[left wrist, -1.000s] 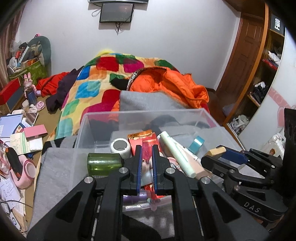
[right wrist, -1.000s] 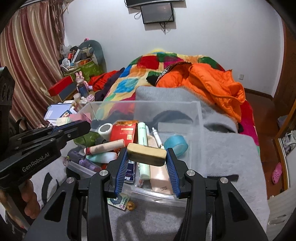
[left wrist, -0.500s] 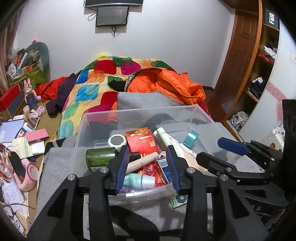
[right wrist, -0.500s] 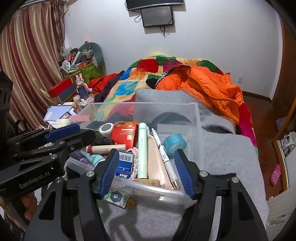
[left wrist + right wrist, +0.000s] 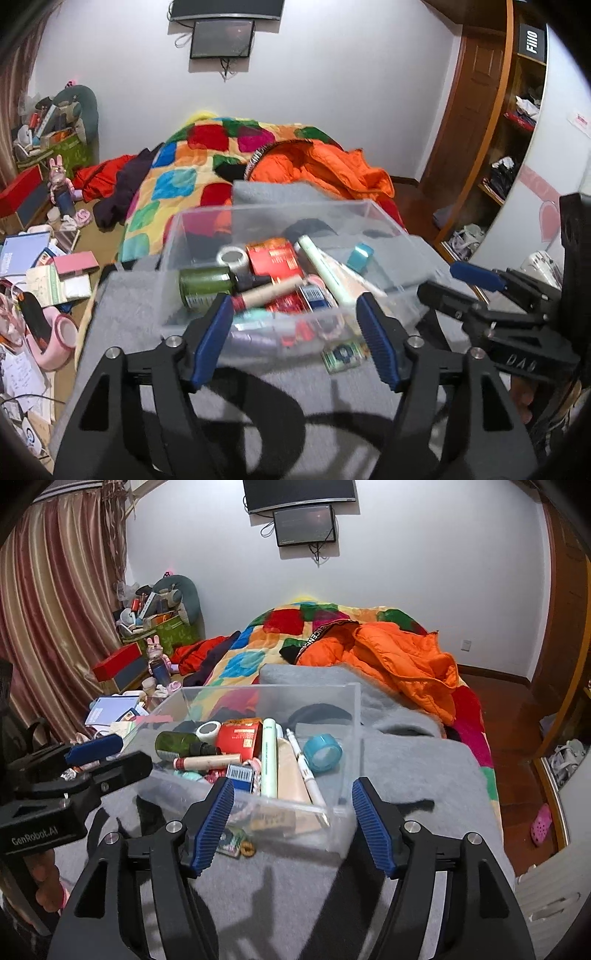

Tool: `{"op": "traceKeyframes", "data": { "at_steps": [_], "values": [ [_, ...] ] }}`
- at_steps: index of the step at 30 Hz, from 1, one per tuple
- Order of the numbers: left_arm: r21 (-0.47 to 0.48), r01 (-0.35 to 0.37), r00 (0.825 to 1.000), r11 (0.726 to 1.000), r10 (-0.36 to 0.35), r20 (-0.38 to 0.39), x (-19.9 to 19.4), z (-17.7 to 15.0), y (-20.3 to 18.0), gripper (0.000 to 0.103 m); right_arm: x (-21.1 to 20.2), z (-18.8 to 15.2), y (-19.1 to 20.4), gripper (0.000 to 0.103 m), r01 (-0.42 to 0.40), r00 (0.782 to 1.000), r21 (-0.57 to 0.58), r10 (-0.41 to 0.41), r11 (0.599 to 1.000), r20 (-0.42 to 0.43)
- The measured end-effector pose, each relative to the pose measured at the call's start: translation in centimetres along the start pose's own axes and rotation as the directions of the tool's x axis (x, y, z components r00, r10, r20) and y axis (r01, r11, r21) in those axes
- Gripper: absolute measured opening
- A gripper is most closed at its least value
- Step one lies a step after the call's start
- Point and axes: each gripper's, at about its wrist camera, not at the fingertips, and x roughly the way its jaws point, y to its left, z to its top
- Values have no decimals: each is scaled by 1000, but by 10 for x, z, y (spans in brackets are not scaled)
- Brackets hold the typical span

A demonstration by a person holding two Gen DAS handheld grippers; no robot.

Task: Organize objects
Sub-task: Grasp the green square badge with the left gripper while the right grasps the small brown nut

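My left gripper (image 5: 297, 336) and right gripper (image 5: 293, 823) have just been opening; both are spread and empty. The clear plastic box (image 5: 351, 746) of toiletries sits on the grey blanket (image 5: 417, 775). I might clip its near wall and tip it.

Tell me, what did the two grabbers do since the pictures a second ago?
The right gripper let go of a tan block it was pinching; where that landed is unclear. The left gripper was shut among the things in the clear box. Both have just been opening their jaws, nothing sits between them now, and both pulled back from the box. The box, the green bottle and the blue tape roll stayed put.
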Motion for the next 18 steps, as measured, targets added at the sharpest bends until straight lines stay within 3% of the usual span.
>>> {"op": "traceKeyframes", "data": {
  "at_steps": [10,18],
  "values": [
    [25,19,989,1000,-16,-145,38,-34,-20,72,-9,-30,-9,65,14,999,21,-13,1000,-40],
    [38,26,973,999,-17,-230,69,-41,-33,71,-1,-44,-20,65,-9,997,61,14,998,-78]
  ]
}}
